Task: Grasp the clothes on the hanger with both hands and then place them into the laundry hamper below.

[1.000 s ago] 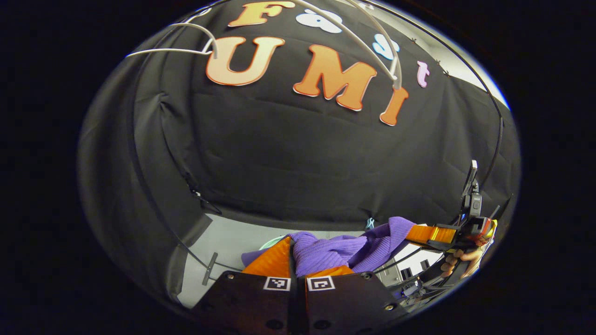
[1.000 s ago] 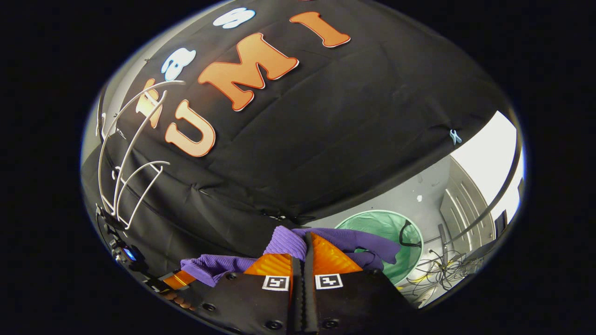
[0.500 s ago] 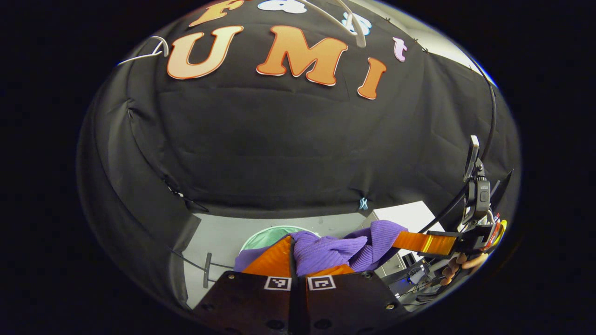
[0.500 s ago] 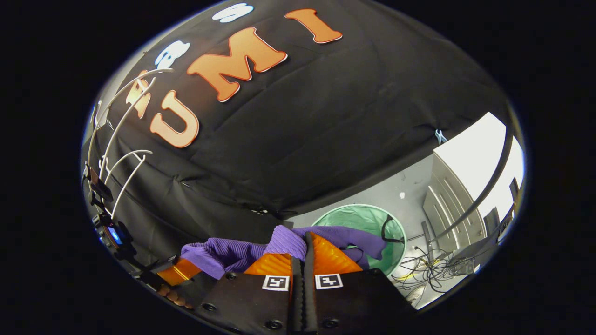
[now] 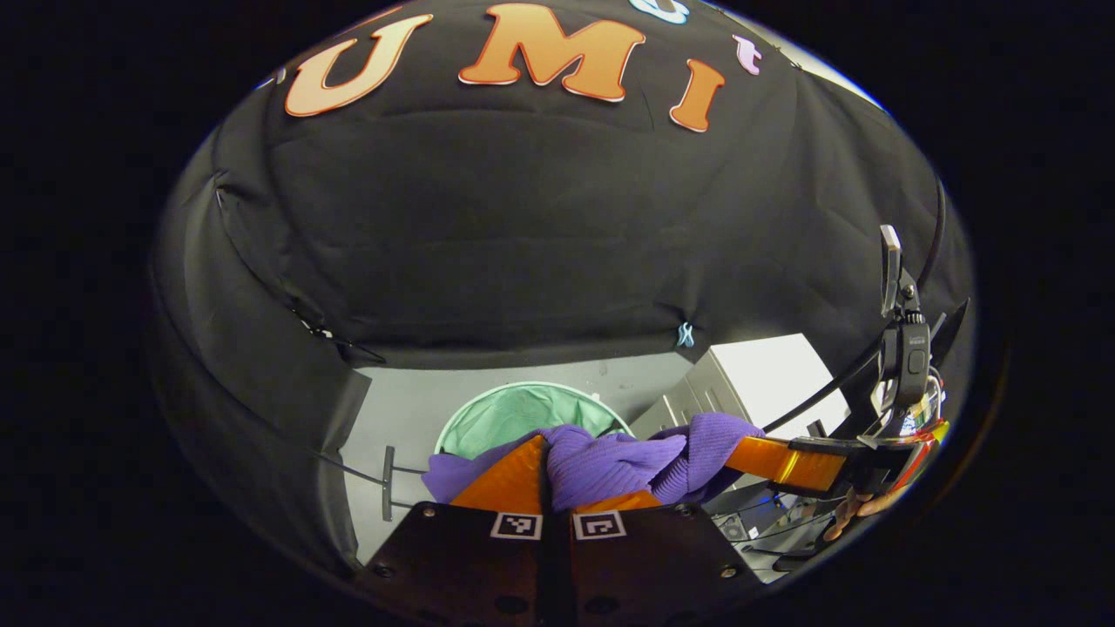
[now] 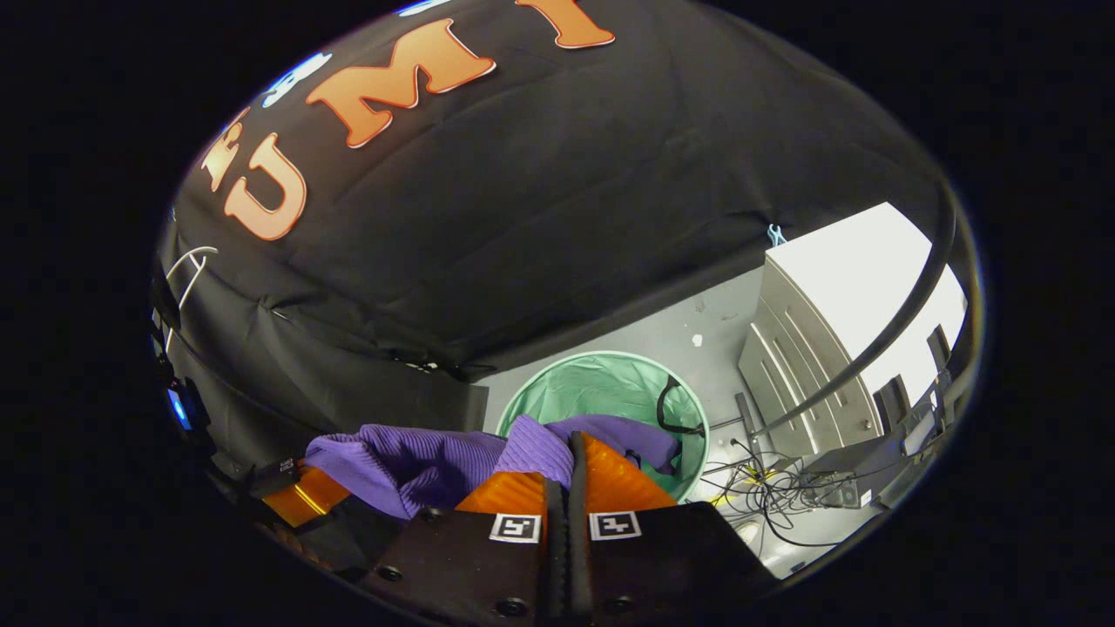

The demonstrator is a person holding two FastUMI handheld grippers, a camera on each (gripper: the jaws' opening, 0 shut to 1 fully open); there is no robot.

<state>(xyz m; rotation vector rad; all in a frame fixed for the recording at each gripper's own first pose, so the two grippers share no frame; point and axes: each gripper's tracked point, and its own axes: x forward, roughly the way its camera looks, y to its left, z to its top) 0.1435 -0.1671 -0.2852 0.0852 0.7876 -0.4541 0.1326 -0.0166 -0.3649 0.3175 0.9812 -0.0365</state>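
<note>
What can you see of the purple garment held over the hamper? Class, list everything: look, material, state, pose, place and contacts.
The purple garment looks like a ribbed knit, soft and bunched into folds. It hangs slack between the two tools: the right tool is shut on one bunch, the left tool on another. It sits above the round green hamper on the grey floor, hiding part of the near rim. Whether it touches the hamper cannot be told.

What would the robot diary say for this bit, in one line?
stage: carrying | left tool: shut on purple sweater | right tool: shut on purple sweater | green hamper: below, open | release: not yet
</note>
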